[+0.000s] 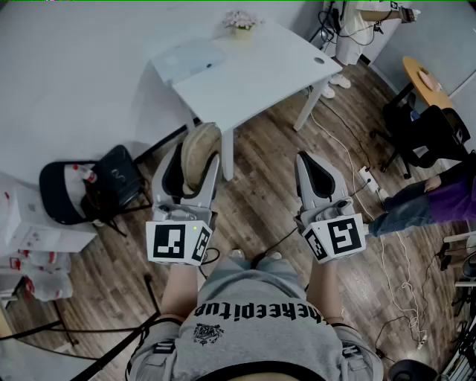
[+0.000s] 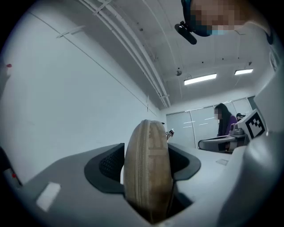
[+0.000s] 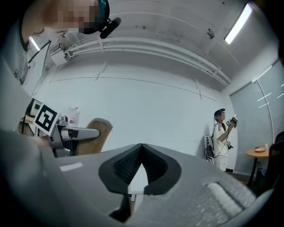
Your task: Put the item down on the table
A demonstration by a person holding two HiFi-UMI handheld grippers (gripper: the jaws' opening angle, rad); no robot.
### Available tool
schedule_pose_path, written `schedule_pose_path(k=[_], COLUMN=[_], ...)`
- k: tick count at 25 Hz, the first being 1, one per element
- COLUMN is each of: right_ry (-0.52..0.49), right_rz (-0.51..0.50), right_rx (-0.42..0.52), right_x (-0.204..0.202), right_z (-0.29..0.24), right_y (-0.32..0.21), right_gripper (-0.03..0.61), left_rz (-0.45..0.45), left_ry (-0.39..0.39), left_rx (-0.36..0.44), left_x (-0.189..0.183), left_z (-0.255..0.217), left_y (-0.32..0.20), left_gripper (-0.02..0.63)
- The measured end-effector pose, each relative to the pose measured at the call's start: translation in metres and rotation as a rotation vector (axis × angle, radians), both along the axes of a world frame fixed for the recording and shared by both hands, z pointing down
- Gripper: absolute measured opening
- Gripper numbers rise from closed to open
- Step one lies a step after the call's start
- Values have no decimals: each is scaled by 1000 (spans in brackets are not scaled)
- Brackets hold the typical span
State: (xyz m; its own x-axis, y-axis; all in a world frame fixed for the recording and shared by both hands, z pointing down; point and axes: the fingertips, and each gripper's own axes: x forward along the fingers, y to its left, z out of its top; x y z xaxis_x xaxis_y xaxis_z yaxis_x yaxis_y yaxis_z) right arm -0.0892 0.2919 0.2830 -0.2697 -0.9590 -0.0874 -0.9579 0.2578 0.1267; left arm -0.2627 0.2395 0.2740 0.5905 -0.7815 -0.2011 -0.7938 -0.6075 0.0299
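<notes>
A tan, oval zippered pouch [image 1: 199,147] stands on edge between the jaws of my left gripper [image 1: 192,158], which is shut on it and holds it in the air in front of the white table [image 1: 256,71]. In the left gripper view the pouch [image 2: 148,170] fills the gap between the dark pads [image 2: 106,166], its zip facing the camera. My right gripper [image 1: 312,162] hangs level with the left one, a little to its right. Its jaws meet at the tips with nothing between them [image 3: 141,148]. The pouch [image 3: 98,133] also shows at the left of the right gripper view.
On the table stand a small flower pot [image 1: 242,22] and a flat pale case [image 1: 190,59]. A black chair with a bag [image 1: 111,178] stands to the left, near white boxes [image 1: 30,223]. Cables and a power strip [image 1: 368,178] lie on the wood floor. A seated person [image 1: 431,201] is at the right.
</notes>
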Motion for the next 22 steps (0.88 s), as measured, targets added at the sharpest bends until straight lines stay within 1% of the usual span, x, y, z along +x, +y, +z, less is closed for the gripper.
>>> schedule_pose_path(k=[4, 13, 22], right_ry=[1, -2, -24], right_rz=[1, 25, 54], right_rx=[-1, 4, -16], right_x=[0, -12, 1], right_z=[1, 6, 9], right_y=[-7, -15, -30], right_gripper=[0, 0, 2], left_rz=[1, 23, 41], left_ry=[-2, 2, 8], left_rx=[-3, -2, -4], left_x=[1, -10, -1], left_z=[1, 7, 7], left_y=[-8, -20, -35], left_gripper=[287, 287, 287])
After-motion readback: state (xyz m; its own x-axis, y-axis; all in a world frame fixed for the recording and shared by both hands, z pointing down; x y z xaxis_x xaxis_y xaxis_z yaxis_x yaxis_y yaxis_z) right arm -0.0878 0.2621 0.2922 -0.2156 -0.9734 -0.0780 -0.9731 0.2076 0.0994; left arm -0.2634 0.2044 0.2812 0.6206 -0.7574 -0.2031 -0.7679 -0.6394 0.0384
